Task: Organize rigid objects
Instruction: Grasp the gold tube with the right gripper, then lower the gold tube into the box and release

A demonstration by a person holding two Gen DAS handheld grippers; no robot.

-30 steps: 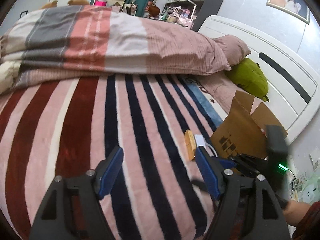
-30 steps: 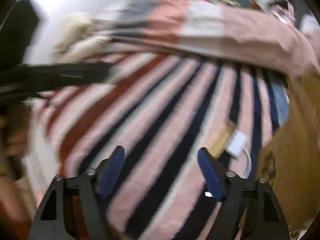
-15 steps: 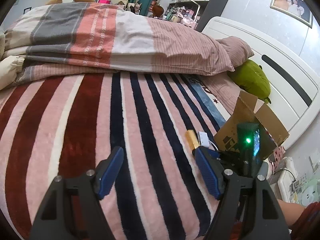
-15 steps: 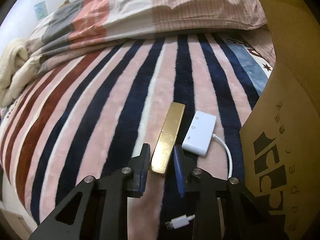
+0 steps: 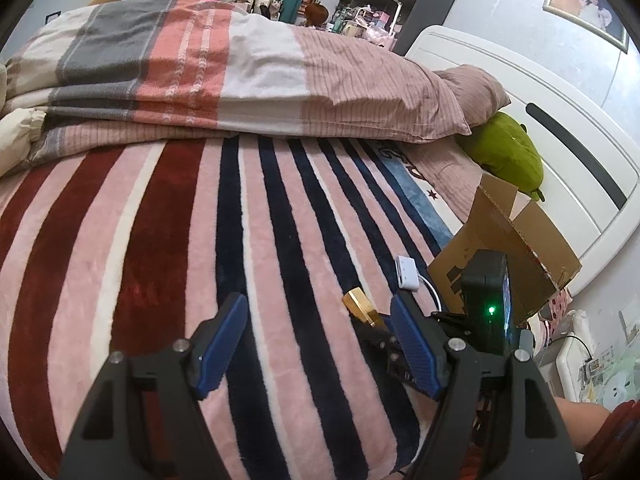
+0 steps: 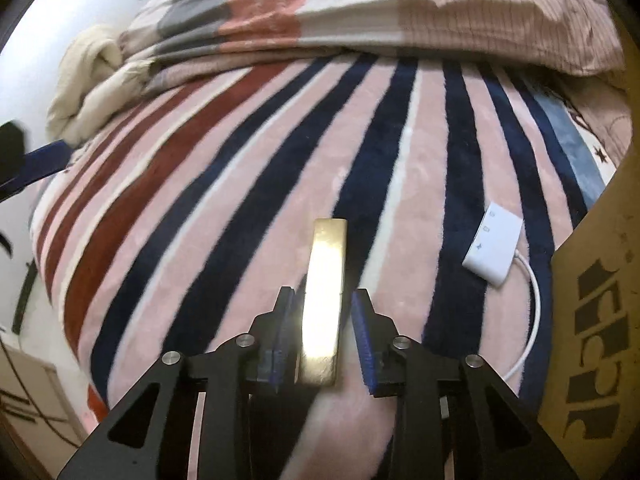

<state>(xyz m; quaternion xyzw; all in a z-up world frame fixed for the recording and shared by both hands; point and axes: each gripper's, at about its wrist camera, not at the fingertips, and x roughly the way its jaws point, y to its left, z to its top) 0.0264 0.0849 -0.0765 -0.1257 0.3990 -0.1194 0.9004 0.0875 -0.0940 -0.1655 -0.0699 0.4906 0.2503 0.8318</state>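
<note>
On the striped bed, the right hand-held gripper pinches a gold bar just left of the white adapter. The left hand-held gripper (jaws spread, holding nothing) hovers beside it.

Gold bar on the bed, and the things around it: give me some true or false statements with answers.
1. The right tool has the gold bar between its fingers. True; its jaws have just been closing on it.
2. The left tool holds the white adapter. False; it is open and empty.
3. The white adapter lies inside the cardboard box. False; it lies on the striped blanket beside the box.
4. A green plush lies beyond the box. True.
</note>
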